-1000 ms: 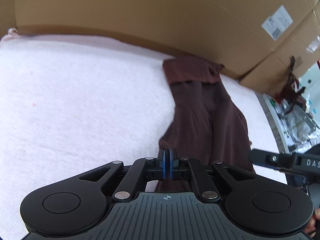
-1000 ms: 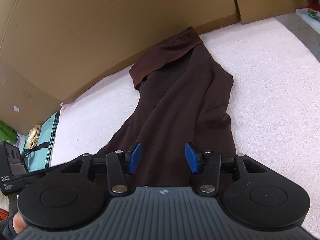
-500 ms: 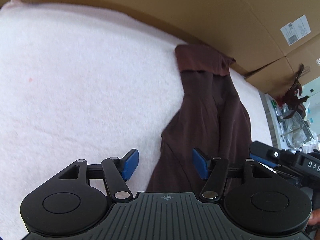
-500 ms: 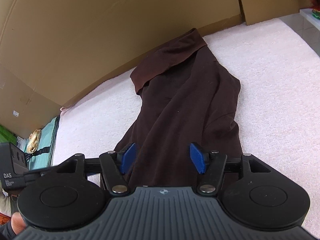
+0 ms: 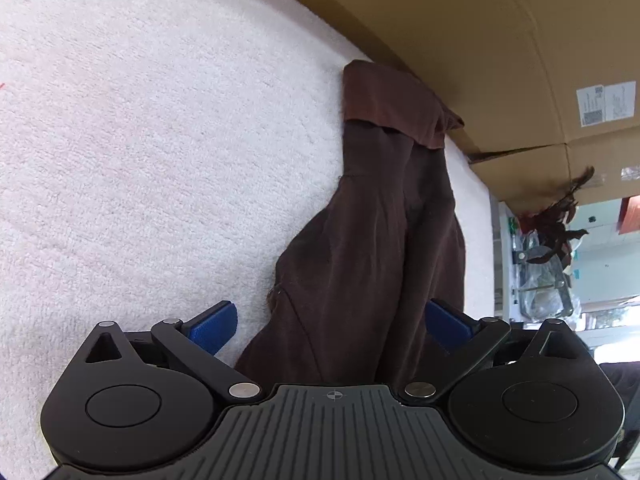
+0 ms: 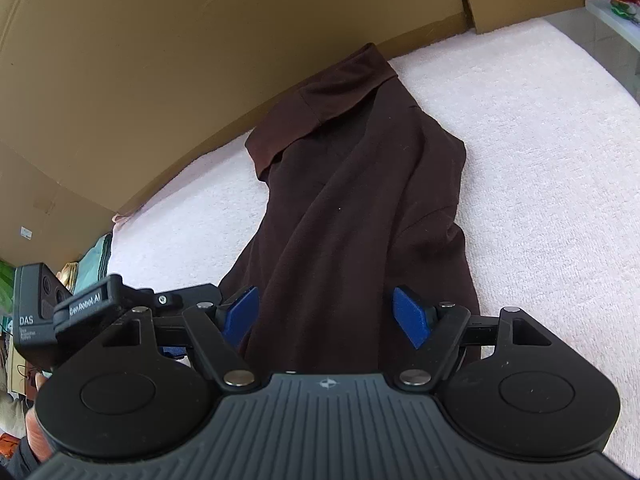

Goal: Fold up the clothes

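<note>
Garment lengthwise-doubled, being straddled by two spread grippers.

A dark brown garment is lying as a long, narrow, rumpled strip on the pale fleecy tabletop, its banded end resting against the cardboard boxes along the far edge and its other end running under both tools at the near edge. The left gripper and the right gripper are each being held low over that near end with the jaws wide apart, cloth lying between the blue pads but not being pinched. A lengthwise fold appears to be in place already; whether the near end is being released or approached cannot be settled. Any crosswise fold would call for both near corners being gripped evenly, so the layers are not being dragged askew.
</note>
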The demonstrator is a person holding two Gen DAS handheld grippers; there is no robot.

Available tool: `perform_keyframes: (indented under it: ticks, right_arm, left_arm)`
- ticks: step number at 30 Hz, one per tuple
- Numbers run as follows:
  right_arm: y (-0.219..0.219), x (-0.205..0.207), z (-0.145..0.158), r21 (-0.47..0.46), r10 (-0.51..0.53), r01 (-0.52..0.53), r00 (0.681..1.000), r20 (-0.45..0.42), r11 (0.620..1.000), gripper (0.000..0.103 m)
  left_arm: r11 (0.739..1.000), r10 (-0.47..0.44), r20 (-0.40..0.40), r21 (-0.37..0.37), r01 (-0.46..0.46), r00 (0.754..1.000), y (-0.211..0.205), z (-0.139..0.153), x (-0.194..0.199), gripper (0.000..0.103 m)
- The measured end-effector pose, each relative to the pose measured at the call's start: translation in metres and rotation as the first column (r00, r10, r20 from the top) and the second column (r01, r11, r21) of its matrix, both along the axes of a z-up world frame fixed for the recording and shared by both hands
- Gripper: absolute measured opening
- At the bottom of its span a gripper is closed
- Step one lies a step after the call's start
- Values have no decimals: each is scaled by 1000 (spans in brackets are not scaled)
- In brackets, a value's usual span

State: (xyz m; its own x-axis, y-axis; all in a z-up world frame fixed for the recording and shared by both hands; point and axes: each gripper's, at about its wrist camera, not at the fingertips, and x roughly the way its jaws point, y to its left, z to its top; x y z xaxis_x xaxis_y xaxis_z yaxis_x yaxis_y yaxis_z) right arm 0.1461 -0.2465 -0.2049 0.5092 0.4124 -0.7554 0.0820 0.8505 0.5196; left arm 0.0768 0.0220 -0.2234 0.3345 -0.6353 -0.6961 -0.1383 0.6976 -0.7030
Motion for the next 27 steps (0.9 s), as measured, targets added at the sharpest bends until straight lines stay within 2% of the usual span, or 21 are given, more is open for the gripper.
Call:
perform_keyframes:
  ticks: [1, 3, 4, 5, 6, 7, 8, 10, 19, 23, 27]
  right_arm:
    - [0, 0, -1, 1, -1, 1, 1000, -1, 1000, 78]
    - [0, 1, -2, 3, 0, 0, 1000, -2, 1000, 78]
    - [1, 1, -2, 3, 0, 0, 1000, -1, 1000, 78]
    - [1, 1, -3, 3, 1, -1, 1000, -2, 1000, 78]
    - [2, 1, -3, 3, 2, -2, 1000, -2, 1000, 78]
    - [2, 1, -4, 3, 3, -3, 1000, -3, 1000, 78]
    - [2, 2, -4, 3, 4, -4, 1000, -4, 1000, 78]
    - [3, 2, -6, 3, 3, -3, 1000, -7, 1000, 79]
    - [1, 3, -10, 1, -9, 9, 1000, -9, 1000, 80]
    - [-2, 4, -9, 4, -16, 16, 1000, -7, 1000, 80]
    - [-5, 3, -4, 5, -19, 19, 1000, 4, 1000, 80]
  left_arm:
    - [1000, 22, 6, -23, -22, 1000, 3, -1, -1, 96]
    - [996, 69, 6, -55, -68, 998, 9, -3, -3, 74]
    - [995, 85, -5, -58, -85, 996, 12, -6, -3, 68]
    - [994, 90, -3, -57, -90, 996, 14, -5, -3, 34]
    - [994, 92, 7, -55, -91, 996, 15, -2, -3, 14]
    - [994, 94, 17, -52, -93, 995, 16, 1, -3, 13]
    - [994, 96, 27, -50, -94, 995, 17, 4, -3, 6]
    - [994, 99, 46, -45, -97, 994, 20, 9, -2, 1]
    - [994, 113, 135, -24, -111, 984, 32, 36, 0, 1]
    - [981, 185, 204, 13, -191, 961, 61, 62, 24, 2]
    - [959, 256, 277, 45, -279, 926, 92, 89, 50, 0]
